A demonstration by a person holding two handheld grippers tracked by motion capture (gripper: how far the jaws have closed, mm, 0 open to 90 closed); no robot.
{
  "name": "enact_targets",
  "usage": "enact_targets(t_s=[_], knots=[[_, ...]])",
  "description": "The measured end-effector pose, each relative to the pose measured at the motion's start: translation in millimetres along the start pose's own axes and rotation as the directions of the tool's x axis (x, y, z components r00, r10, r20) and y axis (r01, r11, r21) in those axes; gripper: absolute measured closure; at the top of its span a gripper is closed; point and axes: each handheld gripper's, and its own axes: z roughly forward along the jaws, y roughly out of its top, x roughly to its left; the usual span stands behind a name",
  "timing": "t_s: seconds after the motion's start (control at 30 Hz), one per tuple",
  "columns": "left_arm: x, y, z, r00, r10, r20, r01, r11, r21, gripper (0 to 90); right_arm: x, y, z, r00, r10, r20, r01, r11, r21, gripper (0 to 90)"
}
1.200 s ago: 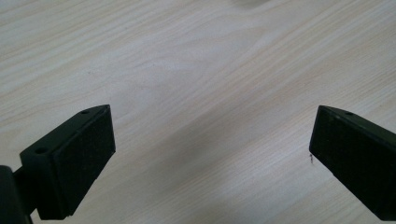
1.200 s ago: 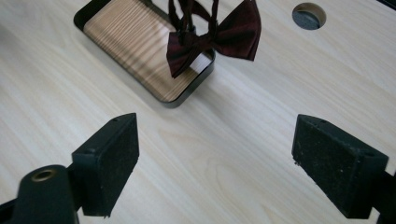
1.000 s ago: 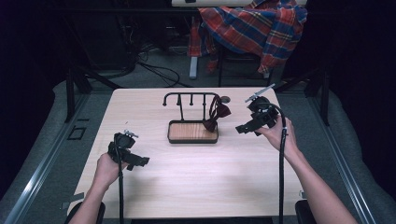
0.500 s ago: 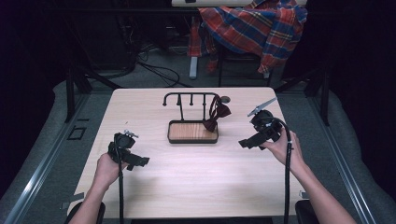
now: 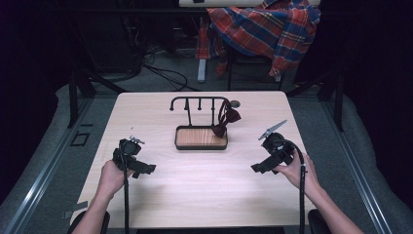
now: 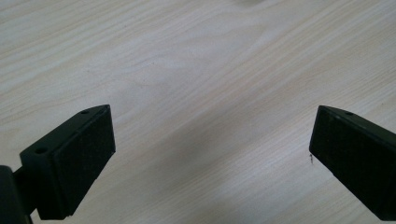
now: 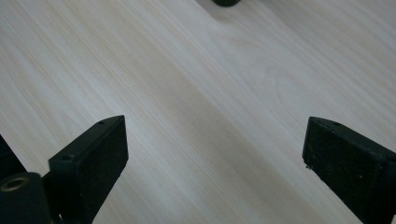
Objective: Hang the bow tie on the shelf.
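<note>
A small black rack (image 5: 198, 103) with a wooden tray base (image 5: 201, 138) stood near the middle of the pale wooden counter (image 5: 204, 195). A dark bow tie (image 5: 225, 118) hung from the rack's right end, its lower tip at the tray's corner. The left gripper (image 5: 132, 161) hovered low at the counter's left side, its fingers (image 6: 70, 163) spread wide with nothing between them. The right gripper (image 5: 272, 155), at the right side and well apart from the rack, likewise had its fingers (image 7: 91, 168) wide apart and empty. A plaid cloth (image 5: 265, 29) lay draped behind the counter.
</note>
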Motion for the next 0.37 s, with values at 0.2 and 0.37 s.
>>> enact_targets(t_s=[0.2, 0.37], knots=[[-0.4, 0.2, 0.4, 1.0, 0.005, -0.001, -0.005, 1.0, 0.0, 0.3, 0.2, -14.6, 11.3, 0.9991, 0.017, -0.038, -0.017, 1.0, 0.002, 5.1], [-1.1, 0.4, 0.2, 1.0, 0.009, -0.004, -0.009, 1.0, -0.004, 0.3, 2.9, -19.5, 22.1, 0.9997, -0.015, -0.018, 0.016, 0.998, 0.053, 3.5]])
